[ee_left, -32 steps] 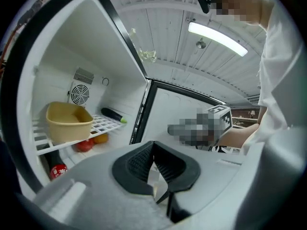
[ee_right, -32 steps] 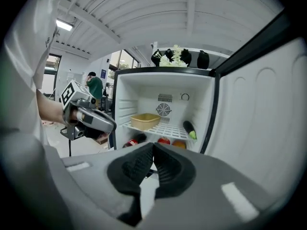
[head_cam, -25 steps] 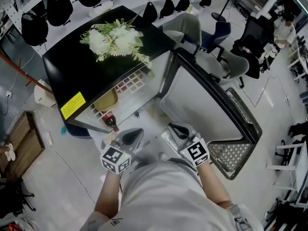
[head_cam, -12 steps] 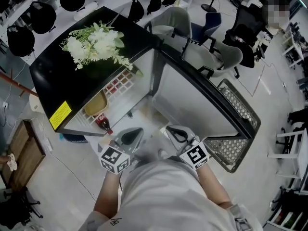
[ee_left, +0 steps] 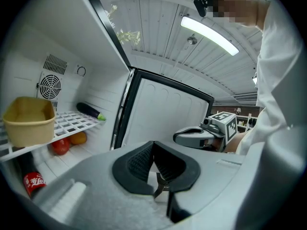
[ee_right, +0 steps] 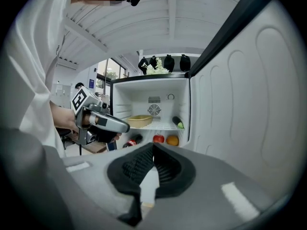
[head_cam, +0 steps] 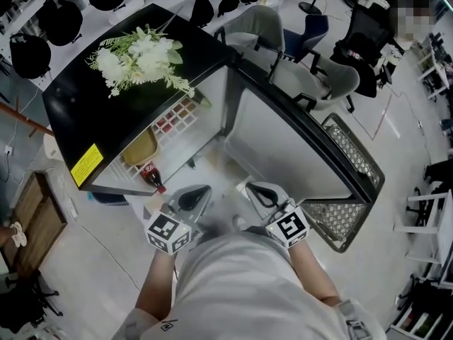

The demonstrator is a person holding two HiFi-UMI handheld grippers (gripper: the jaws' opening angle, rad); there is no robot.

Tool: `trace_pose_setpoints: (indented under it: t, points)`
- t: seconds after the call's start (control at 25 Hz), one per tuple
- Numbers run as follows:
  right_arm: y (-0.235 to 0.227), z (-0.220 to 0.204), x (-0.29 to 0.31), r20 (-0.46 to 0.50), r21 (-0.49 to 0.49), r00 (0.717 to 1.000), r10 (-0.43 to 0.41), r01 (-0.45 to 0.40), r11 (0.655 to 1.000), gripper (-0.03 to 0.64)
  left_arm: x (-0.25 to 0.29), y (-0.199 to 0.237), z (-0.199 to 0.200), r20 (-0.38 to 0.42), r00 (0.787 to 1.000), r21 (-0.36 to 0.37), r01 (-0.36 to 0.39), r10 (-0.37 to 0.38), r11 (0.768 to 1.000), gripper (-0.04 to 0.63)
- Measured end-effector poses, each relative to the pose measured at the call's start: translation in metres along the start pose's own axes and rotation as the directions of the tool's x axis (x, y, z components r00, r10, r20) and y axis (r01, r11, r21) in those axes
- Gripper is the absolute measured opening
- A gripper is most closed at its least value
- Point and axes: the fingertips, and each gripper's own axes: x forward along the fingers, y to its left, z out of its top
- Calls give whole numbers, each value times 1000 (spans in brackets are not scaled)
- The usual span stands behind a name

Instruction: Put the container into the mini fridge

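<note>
Two grippers, head view: left gripper (head_cam: 202, 190) and right gripper (head_cam: 251, 188) side by side at 6 o'clock, tips toward the open mini fridge (head_cam: 106, 112).
Container, head view: yellow container (head_cam: 139, 149) on the wire shelf (head_cam: 180, 122) inside the fridge, at 10 o'clock from the left gripper.
Door, head view: door (head_cam: 297, 147) swung wide toward 3 o'clock.
Fridge top, head view: flowers (head_cam: 141, 55).
Jaws, left gripper view: together, nothing between them.
Container, left gripper view: at 9 o'clock on the shelf; eggplant (ee_left: 88, 111) behind it.
Lower level, left gripper view: tomato (ee_left: 60, 146), orange (ee_left: 78, 138), cola bottle (ee_left: 32, 181).
Jaws, right gripper view: together, nothing between them.
Container, right gripper view: at 12 o'clock, on the shelf; left gripper at 9 o'clock.
</note>
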Motion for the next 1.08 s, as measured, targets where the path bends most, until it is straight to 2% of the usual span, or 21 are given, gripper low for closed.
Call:
trace_pose_setpoints:
  t: [1.08]
  points:
    - [9,-3,-12,-9,-41,1000,24,-24,999,3,-15,-11,-4,7,997,11,-79,79,997,9]
